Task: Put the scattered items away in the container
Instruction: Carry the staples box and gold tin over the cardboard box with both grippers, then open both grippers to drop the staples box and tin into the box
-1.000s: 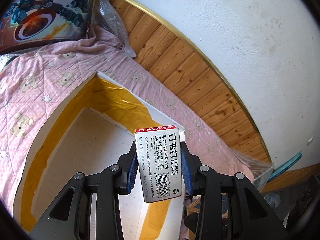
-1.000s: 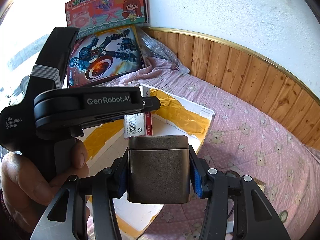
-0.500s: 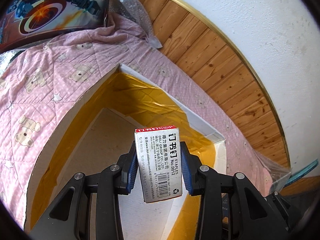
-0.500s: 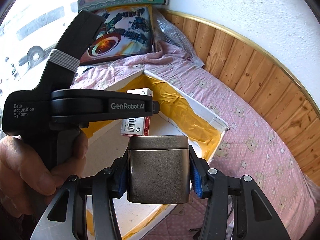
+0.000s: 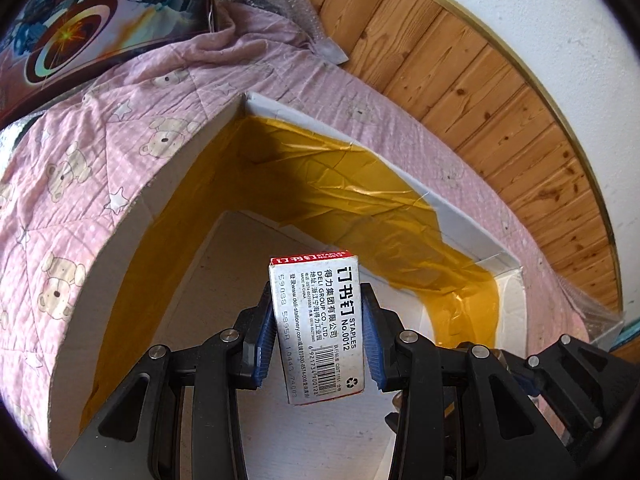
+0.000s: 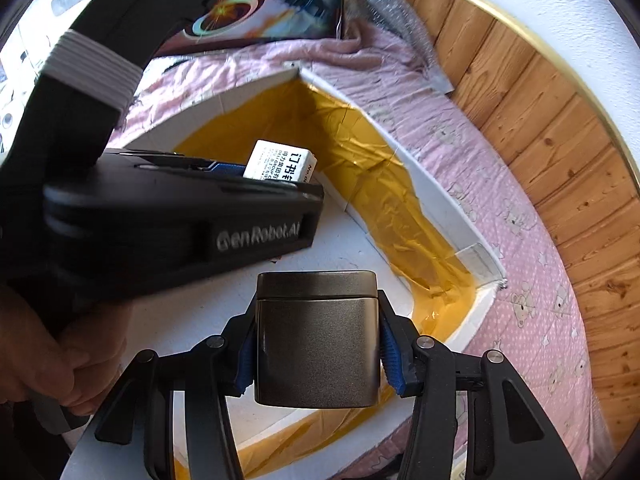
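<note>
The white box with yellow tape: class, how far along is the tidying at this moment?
Done: nothing visibly lies in the white box yet. In hand: the left gripper clamps a staples box, and the right gripper clamps a dark metal tin, both above the box floor. Left: releasing both inside.
</note>
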The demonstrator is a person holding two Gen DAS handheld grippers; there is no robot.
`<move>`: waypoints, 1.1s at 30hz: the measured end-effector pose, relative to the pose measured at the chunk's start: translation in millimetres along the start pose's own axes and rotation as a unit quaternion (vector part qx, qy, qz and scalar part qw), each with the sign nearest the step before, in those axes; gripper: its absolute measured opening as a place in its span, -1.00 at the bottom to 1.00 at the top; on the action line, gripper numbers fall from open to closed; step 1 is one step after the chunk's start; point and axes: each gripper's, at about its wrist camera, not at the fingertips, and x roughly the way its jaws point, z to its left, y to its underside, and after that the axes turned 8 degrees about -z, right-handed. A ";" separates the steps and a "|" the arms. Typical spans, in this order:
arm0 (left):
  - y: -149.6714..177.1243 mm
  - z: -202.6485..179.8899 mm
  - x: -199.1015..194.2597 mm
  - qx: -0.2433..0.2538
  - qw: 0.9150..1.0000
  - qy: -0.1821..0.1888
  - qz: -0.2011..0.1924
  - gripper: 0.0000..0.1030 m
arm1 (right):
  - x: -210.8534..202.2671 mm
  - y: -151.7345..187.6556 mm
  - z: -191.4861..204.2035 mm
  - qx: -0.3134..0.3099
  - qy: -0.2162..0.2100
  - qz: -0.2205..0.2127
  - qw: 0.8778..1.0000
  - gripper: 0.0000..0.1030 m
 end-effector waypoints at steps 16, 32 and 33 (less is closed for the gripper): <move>5.0 10.9 42.6 0.004 0.997 -0.036 0.066 -0.21 | 53.0 -6.6 -12.2 -0.021 0.007 0.094 0.995 -0.01; -1.0 30.5 37.9 -0.055 0.996 -0.026 0.061 -0.06 | 58.0 -9.4 -11.8 -0.024 0.027 0.117 0.992 0.04; -1.3 30.5 36.9 -0.055 0.996 -0.025 0.060 -0.06 | 56.9 -8.7 -11.7 -0.022 0.027 0.117 0.993 0.04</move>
